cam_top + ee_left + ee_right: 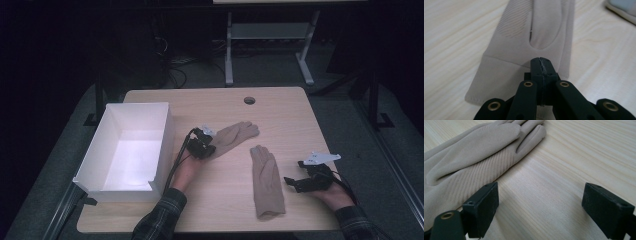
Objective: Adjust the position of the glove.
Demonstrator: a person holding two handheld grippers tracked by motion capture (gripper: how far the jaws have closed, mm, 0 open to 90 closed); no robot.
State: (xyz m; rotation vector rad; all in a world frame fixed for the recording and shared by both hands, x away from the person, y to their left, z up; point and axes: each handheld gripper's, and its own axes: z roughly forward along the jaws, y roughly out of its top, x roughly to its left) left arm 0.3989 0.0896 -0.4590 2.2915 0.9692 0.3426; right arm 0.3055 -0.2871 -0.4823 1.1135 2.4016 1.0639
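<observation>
The left gripper (206,143) is pinched closed on the cuff end of the far glove (235,135), a fold of beige fabric caught between its pads; the glove stretches away ahead of it, flat on the surface (280,115). The right gripper (300,182) rests low with its jaws spread wide and nothing between them, and the near glove (267,182) lies just to its left, untouched. The step in hand looks like gathering the gloves, probably for the white box (165,130) just left of the left gripper. Next, the left gripper likely needs to lift without dragging, while the right one shifts left and closes over its glove.
</observation>
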